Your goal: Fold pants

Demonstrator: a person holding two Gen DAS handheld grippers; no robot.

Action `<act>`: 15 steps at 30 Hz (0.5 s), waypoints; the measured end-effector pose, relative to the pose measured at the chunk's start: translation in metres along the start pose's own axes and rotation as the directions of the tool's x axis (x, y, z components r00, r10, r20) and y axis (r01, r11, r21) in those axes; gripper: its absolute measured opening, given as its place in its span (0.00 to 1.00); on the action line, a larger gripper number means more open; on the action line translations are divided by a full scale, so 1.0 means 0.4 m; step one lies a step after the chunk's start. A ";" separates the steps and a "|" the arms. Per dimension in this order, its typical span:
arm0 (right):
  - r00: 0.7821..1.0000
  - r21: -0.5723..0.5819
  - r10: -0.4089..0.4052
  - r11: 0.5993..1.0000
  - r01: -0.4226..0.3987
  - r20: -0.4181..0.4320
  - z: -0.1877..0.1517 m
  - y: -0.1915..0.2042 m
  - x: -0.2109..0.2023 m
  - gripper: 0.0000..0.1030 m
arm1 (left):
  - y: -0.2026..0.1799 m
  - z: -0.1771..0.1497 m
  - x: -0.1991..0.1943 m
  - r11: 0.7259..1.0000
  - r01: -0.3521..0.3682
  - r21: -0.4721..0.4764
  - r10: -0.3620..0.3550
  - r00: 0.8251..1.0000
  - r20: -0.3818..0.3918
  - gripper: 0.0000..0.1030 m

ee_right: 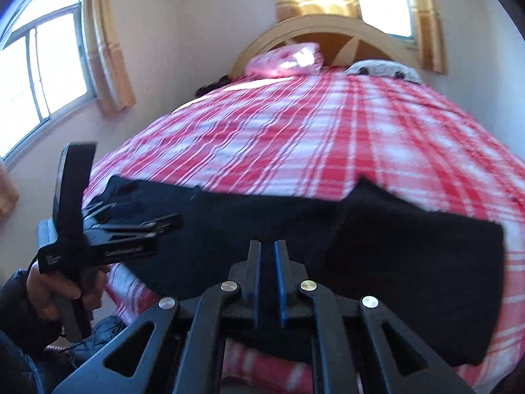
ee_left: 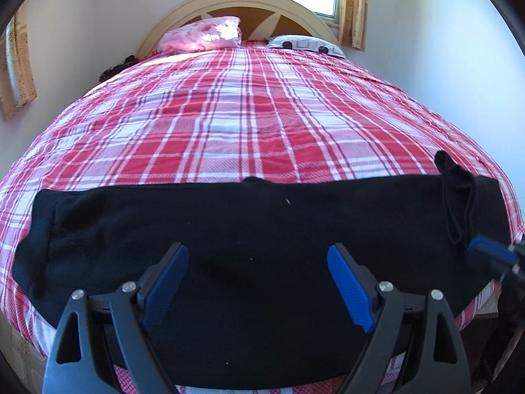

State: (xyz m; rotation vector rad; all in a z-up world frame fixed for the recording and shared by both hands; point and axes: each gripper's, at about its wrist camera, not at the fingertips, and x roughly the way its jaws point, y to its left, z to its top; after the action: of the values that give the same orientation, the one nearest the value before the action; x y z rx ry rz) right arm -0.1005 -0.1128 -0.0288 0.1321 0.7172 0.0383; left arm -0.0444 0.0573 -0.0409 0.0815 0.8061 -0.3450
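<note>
Black pants (ee_left: 249, 229) lie spread sideways across the near end of the bed, and also show in the right wrist view (ee_right: 393, 256). A fold of cloth (ee_left: 456, 197) stands up at their right end. My left gripper (ee_left: 257, 256) is open, its blue pads wide apart just above the pants' near edge, holding nothing. In the right wrist view it (ee_right: 164, 226) hovers over the pants' left end. My right gripper (ee_right: 266, 246) has its jaws nearly together above the pants' near edge, with no cloth seen between them. Its tip (ee_left: 492, 256) shows in the left wrist view.
The bed (ee_left: 249, 105) has a red and white plaid cover. A pink pillow (ee_left: 203, 36) and a patterned white pillow (ee_left: 308, 44) lie by the headboard (ee_left: 236, 3). Walls stand close on both sides; curtained windows (ee_right: 39, 72) are at left and behind.
</note>
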 end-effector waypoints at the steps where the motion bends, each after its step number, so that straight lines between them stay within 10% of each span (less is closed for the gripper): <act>1: 0.999 -0.002 0.025 1.000 -0.025 -0.027 -0.012 0.013 0.019 0.09 | -0.002 -0.002 0.000 1.000 0.004 0.004 -0.004 1.000 0.000 0.87; 8: 0.997 0.135 0.012 0.991 -0.022 0.073 -0.077 -0.035 -0.067 0.14 | -0.038 0.016 -0.017 0.992 0.115 0.045 -0.115 0.993 0.017 0.87; 12: 0.989 0.314 -0.061 0.949 0.016 0.134 -0.102 -0.162 -0.137 0.59 | -0.123 0.050 -0.024 0.961 0.261 0.090 -0.263 0.965 0.013 0.87; 15: 0.982 0.420 -0.074 0.908 -0.005 0.173 -0.122 -0.224 -0.172 0.59 | -0.209 0.067 -0.015 0.924 0.357 0.140 -0.358 0.934 -0.018 0.90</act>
State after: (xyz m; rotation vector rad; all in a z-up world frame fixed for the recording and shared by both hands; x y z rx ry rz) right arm -0.1854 -0.2020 -0.0321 0.5299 0.5314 -0.1630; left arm -0.0576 -0.0251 -0.0133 0.0651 0.7868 -0.7493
